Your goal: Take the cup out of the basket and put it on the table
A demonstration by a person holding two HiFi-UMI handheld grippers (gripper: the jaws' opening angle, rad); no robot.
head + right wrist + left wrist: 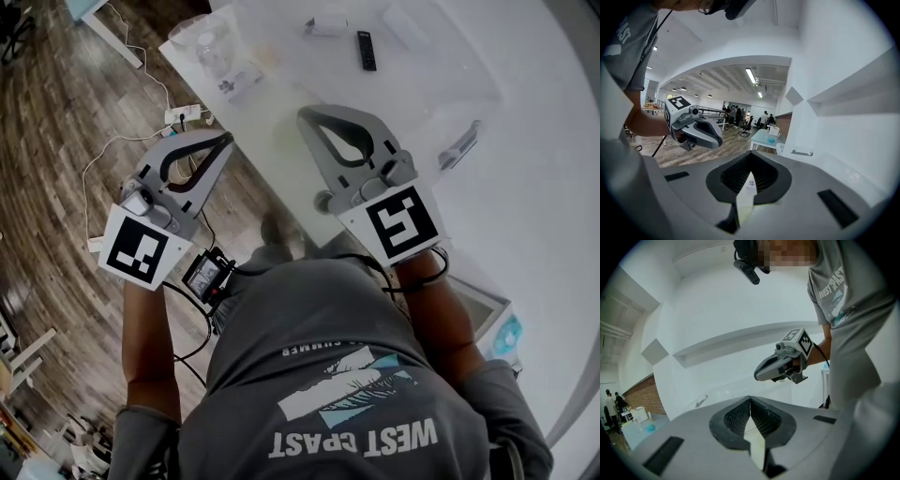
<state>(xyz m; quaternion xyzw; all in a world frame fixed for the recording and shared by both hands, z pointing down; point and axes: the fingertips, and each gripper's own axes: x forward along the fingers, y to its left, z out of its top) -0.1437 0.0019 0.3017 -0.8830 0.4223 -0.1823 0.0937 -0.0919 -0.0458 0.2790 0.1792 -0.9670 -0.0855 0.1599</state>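
Note:
Neither a cup nor a basket shows in any view. In the head view I hold both grippers up in front of my chest, above the edge of the white table [525, 187]. My left gripper [225, 139] hangs over the wooden floor, jaws shut with nothing between them. My right gripper [307, 114] is over the table's near edge, also shut and empty. The left gripper view shows its jaws [750, 400] meeting on a line, with the right gripper [780, 367] beyond. In the right gripper view the jaws [751, 155] are closed, with the left gripper [696, 129] to the side.
A black remote [367, 50] and some pale items lie at the table's far end. A power strip [183, 115] with cables lies on the floor to the left. Desks, chairs and people [740, 115] stand far off in the room.

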